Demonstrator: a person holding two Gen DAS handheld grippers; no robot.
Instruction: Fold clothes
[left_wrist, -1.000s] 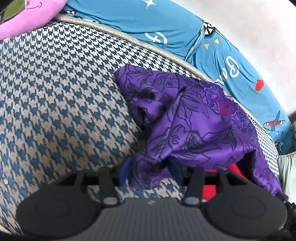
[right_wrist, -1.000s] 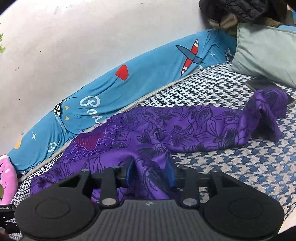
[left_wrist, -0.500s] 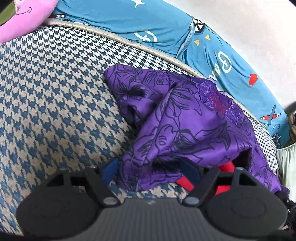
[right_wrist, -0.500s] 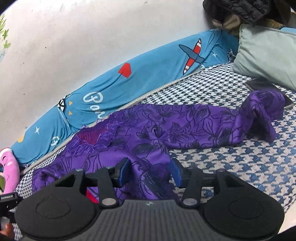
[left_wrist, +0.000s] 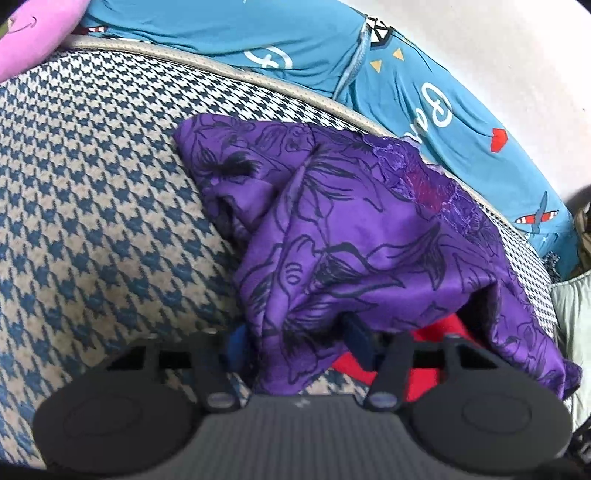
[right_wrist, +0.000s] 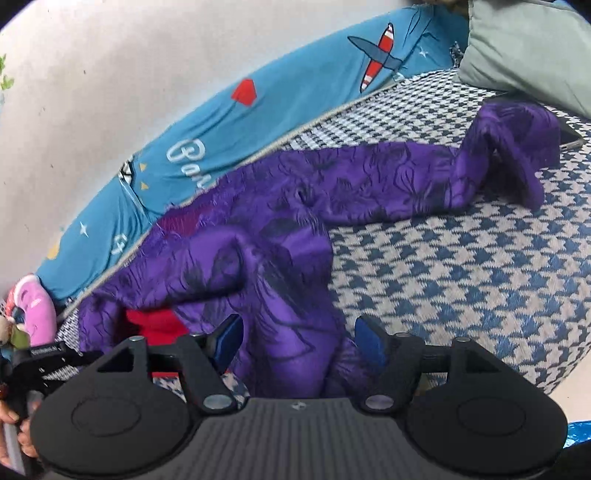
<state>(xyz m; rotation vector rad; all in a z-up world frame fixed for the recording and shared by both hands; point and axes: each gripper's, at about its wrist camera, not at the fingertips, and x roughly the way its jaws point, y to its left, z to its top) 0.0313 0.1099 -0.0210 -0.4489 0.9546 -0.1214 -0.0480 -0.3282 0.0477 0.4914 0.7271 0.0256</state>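
Your left gripper (left_wrist: 297, 341): blue fingers (left_wrist: 358, 334) spread moderately, a fold of the purple garment (left_wrist: 351, 236) lying between them. Cloth hides the left pad, so I can't tell if it's gripped; the gap looks too wide for a pinch.

Your right gripper (right_wrist: 301, 338): fingers (right_wrist: 369, 339) wide apart, garment (right_wrist: 295, 258) bunched loosely in the gap, not clamped.

Garment location: left view has it heaped centre to right of frame on the houndstooth cover (left_wrist: 92, 229), top edge near the cover's piping. Right view has it running from lower left up to the upper right, one long end draped toward a phone (right_wrist: 570, 134) and a grey-green pillow (right_wrist: 532, 51).

Something red (left_wrist: 436, 354) shows under the cloth at lower right of the left view; can't tell what it is.

Blue printed fabric (right_wrist: 221, 122) lines the wall behind. Pink plush (right_wrist: 35, 306) at far left of the right view.
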